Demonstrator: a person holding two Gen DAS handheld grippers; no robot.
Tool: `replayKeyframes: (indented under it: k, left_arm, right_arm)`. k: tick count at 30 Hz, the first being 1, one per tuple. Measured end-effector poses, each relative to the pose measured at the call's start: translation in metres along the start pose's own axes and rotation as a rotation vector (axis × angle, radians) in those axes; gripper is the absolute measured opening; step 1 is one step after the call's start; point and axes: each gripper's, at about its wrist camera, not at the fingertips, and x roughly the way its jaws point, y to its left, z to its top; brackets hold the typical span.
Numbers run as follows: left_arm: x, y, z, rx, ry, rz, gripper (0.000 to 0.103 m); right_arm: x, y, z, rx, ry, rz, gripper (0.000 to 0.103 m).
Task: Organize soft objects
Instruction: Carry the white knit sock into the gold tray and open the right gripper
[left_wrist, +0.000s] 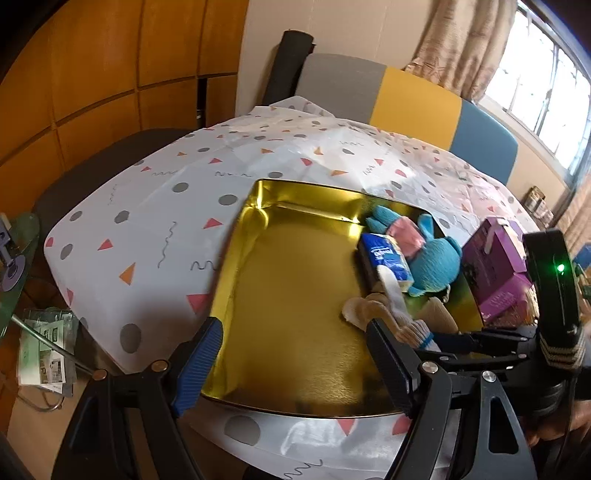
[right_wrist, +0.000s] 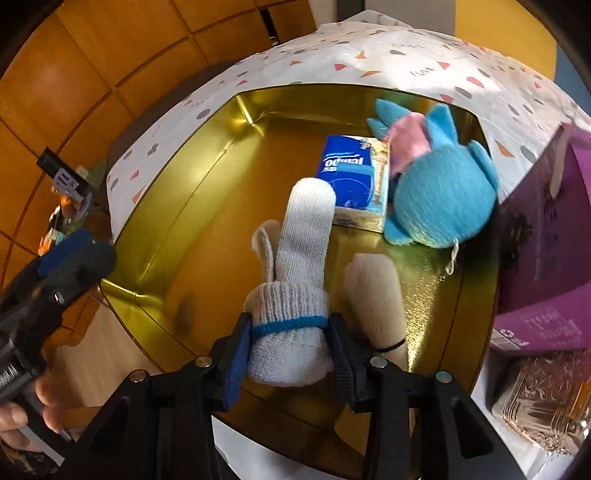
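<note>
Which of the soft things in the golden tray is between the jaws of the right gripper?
The white knitted glove with a blue band, unlike the blue plush toy and beige sock.

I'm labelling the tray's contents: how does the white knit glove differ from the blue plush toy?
The white knit glove is long and slim with a blue cuff band; the blue plush toy is round, turquoise, with pink fabric. The glove sits between the right claw's fingers; the toy lies free. The toy touches the tissue pack sideways; the glove's tip overlaps it. Both are inside the gold tray.
</note>
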Motion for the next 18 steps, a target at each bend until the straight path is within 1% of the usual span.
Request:
replayKeyframes:
  k: [4,7,18]
  left_arm:
    - [-0.003,-0.007,0.001,0.022,-0.011,-0.007,0.08]
    - [-0.007,-0.01,0.002,0.035,-0.021,-0.008,0.08]
    - [-0.017,-0.028,0.002,0.088,-0.041,-0.022,0.081]
  right_arm:
    - [-0.016,-0.001,-0.002,0.0,-0.042,0.021,0.046]
    - [-0.029,-0.003,-0.005,0.009,-0.086,0.018,0.055]
    - [-0.087,-0.016,-0.021,0.009,-0.223,-0.025,0.055]
